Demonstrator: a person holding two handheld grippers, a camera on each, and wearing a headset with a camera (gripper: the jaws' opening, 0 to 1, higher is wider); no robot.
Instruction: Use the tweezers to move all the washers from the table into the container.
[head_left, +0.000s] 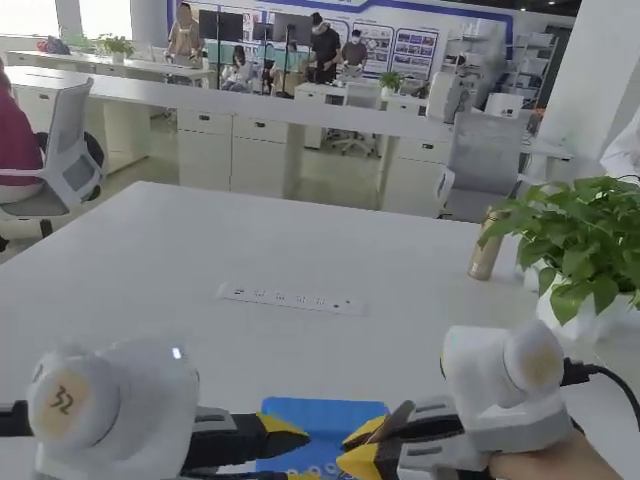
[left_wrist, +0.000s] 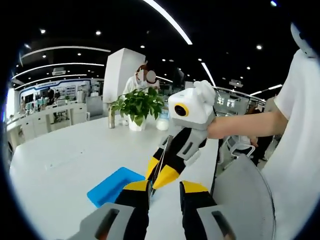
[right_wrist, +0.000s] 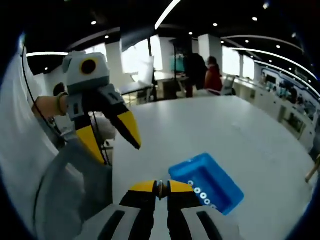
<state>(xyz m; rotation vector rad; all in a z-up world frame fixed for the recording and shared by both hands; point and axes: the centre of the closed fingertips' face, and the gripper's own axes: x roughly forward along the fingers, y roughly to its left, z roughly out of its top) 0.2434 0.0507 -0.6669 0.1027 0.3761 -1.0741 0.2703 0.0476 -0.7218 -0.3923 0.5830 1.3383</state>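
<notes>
Right tongs (right_wrist: 161, 187): pressed together on a thin metal strip, read as the tweezers (right_wrist: 160, 190). Their working end is too slim to make out.
Left tongs (left_wrist: 165, 187): spread, nothing between them, tips just beside the right tongs' tips, above the near side of the blue tray (right_wrist: 215, 175).
Washers (right_wrist: 201, 193): a short row of pale rings lying inside the tray, along the wall nearest the right tongs. The tray sits flat on the white worktop (right_wrist: 215, 135).

Step, as judged: seating the tweezers for picking.
- Pinch them partway along, so the legs can close.
- Use the left tongs to square them up before lowering.
- Take one ring at a time, at a shallow angle onto its rim.
- Thin flat rings will likely slide rather than lift; a leg through the hole may hold better.

Edges and room:
- The tray walls are low, and the near wall lies close under both tongs, so a tip could catch on it.
- The two tongs crowd each other, so the left should draw aside before any descent.
- Beyond the tray the worktop is broad and open out to the power strip (head_left: 290, 297).
- The bottle (head_left: 487, 250) and potted plant (head_left: 580, 240) stand well apart, far right.
</notes>
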